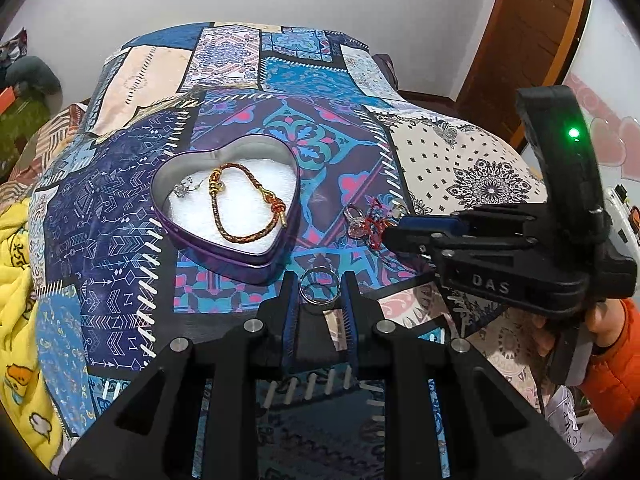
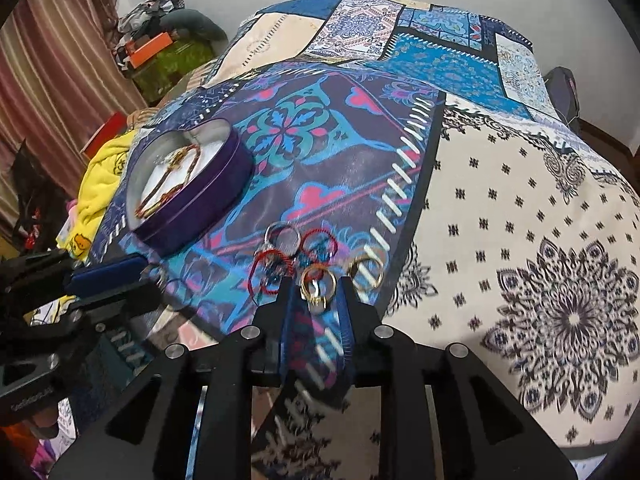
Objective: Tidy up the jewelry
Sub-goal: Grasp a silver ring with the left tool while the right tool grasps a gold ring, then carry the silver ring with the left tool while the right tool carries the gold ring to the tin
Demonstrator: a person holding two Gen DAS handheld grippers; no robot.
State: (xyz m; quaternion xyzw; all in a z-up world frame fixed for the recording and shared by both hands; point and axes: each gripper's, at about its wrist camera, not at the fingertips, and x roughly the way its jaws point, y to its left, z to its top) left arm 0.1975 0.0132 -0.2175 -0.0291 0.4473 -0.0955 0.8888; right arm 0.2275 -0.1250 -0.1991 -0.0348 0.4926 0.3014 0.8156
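L fingers (image 1: pixel 320 286) clamp silver ring (image 1: pixel 319 285) | R fingers (image 2: pixel 316 294) slightly apart around gold ring (image 2: pixel 318 284) (grip unclear) | heart tin (image 1: pixel 228 240) on bed.

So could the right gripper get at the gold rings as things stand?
Probably yes. The right gripper is already right at the gold rings, its fingers either side of one, with only red cords tangled beside them. Nothing blocks the approach.
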